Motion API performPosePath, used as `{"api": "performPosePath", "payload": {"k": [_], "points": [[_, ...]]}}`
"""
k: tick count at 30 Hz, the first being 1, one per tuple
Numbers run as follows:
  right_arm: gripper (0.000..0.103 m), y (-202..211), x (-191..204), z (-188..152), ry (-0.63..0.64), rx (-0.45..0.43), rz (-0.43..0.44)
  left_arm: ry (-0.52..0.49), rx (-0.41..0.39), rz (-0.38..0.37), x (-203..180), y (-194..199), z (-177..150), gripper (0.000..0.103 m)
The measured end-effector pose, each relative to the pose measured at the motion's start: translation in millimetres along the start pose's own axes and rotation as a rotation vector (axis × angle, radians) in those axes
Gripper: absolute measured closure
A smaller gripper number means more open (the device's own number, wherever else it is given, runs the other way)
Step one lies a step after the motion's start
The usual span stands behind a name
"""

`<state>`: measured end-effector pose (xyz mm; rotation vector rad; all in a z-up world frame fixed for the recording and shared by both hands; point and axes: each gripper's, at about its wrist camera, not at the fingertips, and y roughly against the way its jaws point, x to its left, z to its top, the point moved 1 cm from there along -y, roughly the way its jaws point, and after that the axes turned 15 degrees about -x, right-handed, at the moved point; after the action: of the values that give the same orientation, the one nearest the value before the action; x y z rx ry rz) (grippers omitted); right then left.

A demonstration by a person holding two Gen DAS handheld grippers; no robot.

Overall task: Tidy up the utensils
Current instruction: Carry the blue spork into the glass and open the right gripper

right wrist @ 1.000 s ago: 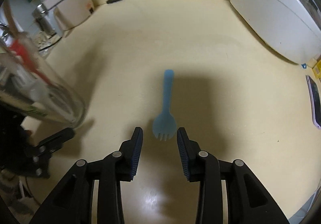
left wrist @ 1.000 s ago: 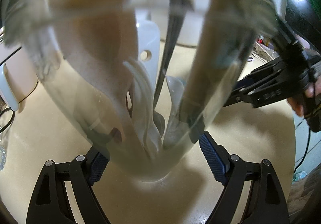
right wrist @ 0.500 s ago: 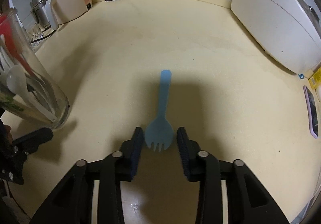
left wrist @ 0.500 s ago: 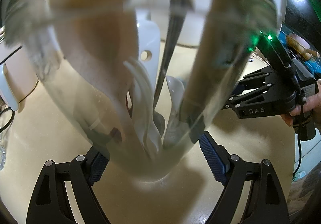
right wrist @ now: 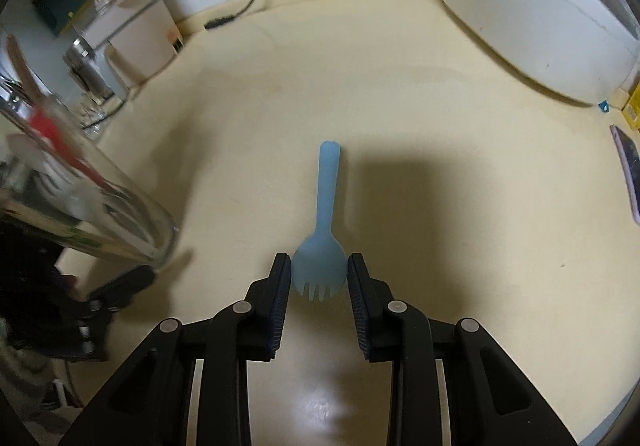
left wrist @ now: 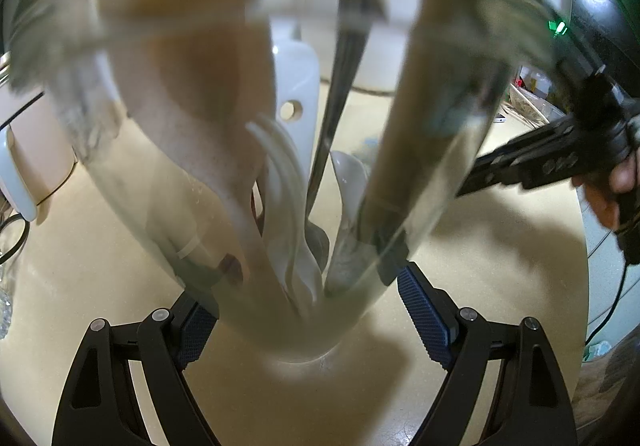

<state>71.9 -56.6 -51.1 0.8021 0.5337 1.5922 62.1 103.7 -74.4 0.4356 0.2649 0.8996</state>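
Right wrist view, my right gripper (right wrist: 319, 280) pinching the blue spork (right wrist: 322, 246) by its head above the counter (right wrist: 460, 166), my left gripper (left wrist: 304, 310) clamped around the glass (left wrist: 280, 238) of utensils.

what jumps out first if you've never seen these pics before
In the left wrist view, a tall glass crammed with utensils fills the frame, held between the left gripper pads. In the right wrist view, a blue spork stands out on the pale counter, its head pinched between the right gripper pads, handle pointing away.
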Motion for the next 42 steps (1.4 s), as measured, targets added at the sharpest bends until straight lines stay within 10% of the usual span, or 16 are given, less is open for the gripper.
{"api": "performPosePath", "payload": {"k": [10, 17, 33, 42], "points": [[0.074, 87, 34, 46, 0.152, -0.040, 0.220, 0.000, 0.000, 0.000, 0, 0, 0, 0.016], [0.074, 129, 102, 71, 0.584, -0.003, 0.320, 0.000, 0.000, 0.000, 0, 0, 0, 0.016], [0.074, 74, 167, 84, 1.204, 0.565, 0.344, 0.000, 0.001, -0.001, 0, 0, 1, 0.016], [0.072, 67, 210, 109, 1.251, 0.467, 0.385, 0.000, 0.000, -0.001, 1, 0, 0, 0.016]]}}
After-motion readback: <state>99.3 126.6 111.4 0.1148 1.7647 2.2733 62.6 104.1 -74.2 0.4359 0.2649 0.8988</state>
